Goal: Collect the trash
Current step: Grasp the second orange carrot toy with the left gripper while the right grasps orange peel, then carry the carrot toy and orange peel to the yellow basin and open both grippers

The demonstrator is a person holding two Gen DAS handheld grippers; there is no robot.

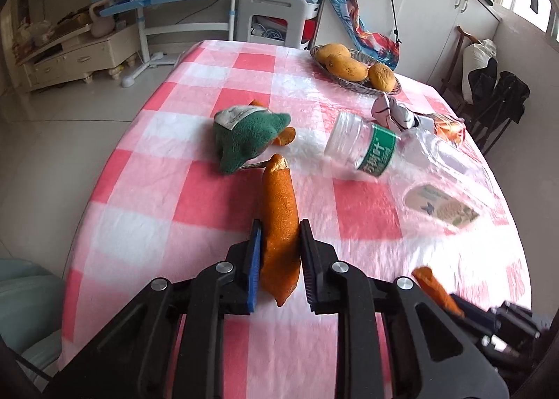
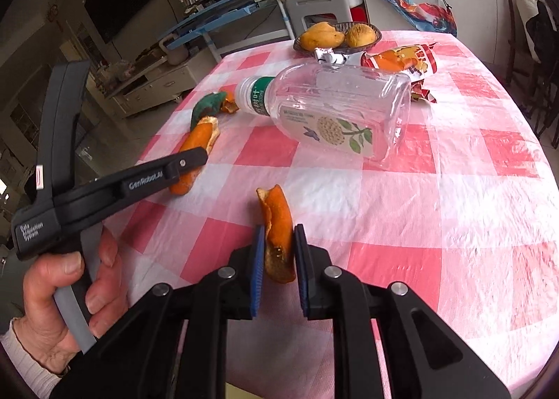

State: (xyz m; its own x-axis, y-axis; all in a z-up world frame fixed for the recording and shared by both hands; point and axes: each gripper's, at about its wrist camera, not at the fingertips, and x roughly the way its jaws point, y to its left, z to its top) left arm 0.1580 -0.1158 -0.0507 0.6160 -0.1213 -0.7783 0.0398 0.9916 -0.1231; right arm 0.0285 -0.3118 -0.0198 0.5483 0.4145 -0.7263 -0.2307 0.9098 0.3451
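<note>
On the checked worktop point(image 1: 195, 203) near its front edge, left tool point(image 1: 279, 252) pinching a long orange peel point(image 1: 279, 210), right tool point(image 2: 277, 252) pinching a curled peel point(image 2: 277, 220), clear plastic bottle point(image 2: 335, 109) lying mid-worktop.

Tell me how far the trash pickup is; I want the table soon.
Nothing looks binned yet. The left gripper pinches a long orange peel; the right gripper pinches a curled orange peel. The clear plastic jar and red snack wrapper remain.
</note>
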